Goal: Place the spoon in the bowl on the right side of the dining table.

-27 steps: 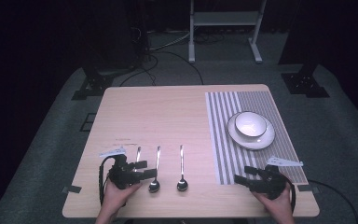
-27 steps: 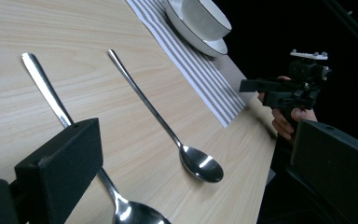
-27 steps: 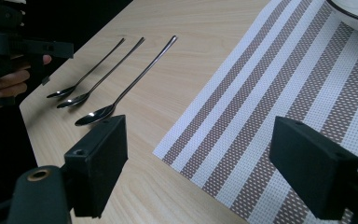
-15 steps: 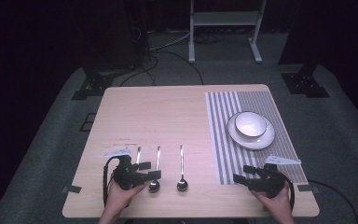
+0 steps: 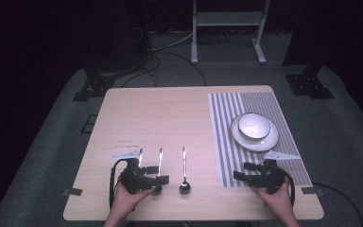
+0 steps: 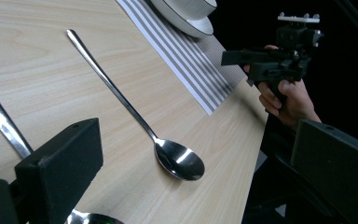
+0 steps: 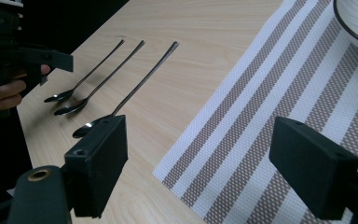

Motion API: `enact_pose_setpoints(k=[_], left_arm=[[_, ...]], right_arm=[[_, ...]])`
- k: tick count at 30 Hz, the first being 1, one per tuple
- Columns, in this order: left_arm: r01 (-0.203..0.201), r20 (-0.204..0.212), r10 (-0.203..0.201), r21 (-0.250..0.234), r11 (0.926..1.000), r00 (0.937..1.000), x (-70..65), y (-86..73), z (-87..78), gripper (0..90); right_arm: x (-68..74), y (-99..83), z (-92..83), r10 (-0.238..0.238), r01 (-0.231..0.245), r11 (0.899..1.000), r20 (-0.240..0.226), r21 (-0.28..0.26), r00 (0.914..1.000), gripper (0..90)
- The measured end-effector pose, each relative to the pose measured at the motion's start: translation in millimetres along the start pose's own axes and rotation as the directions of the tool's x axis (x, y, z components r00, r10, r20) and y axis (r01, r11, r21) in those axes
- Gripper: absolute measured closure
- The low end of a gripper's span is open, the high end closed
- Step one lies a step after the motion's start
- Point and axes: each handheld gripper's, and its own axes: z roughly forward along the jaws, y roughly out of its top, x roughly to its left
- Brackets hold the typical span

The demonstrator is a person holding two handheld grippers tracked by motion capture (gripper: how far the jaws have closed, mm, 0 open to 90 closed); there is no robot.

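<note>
A: Steel on pale wood: three spoons lie side by side near the front edge of the table [image 5: 170,118], handles pointing away from the person, bowls toward them. The left gripper [image 5: 155,175] hovers just over the bowl of the middle spoon [image 5: 159,165].

B: Is it gripping that spoon?

A: No. In the left gripper view the jaws stand wide apart with nothing between the pads. The middle spoon's handle runs past the left jaw at the picture's edge, and its bowl peeks out at the bottom.

B: And the other two spoons?

A: The right spoon [image 6: 140,122] lies in full sight ahead of the left gripper, bowl up and shiny, apart from the middle one. The left spoon [image 5: 138,158] is partly hidden under the left hand [image 5: 127,198] in the high view.

B: What about the other side?

A: The right gripper [image 5: 246,172] is held by the right hand [image 5: 276,201] over the near end of the striped mat [image 5: 227,142], well apart from the spoons. Its jaws are spread wide too, holding nothing; in the right gripper view the mat's woven stripes show between them.

B: Anything on the mat?

A: A white bowl [image 5: 254,125] sits on a white plate [image 5: 246,140] toward the far half of the mat, beyond the right gripper.
</note>
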Motion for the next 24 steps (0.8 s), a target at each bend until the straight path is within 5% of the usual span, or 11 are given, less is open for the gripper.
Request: enact_pose_setpoints(k=[24], left_arm=[[-0.009, 0.067, 0.007, 0.031, 0.9995, 0.9978, -14.1, -0.9, 16.6, 0.8]], right_arm=[[9.8, 27.2, 33.4, -0.052, 0.053, 0.998, -0.021, 0.043, 0.9984, 18.1]])
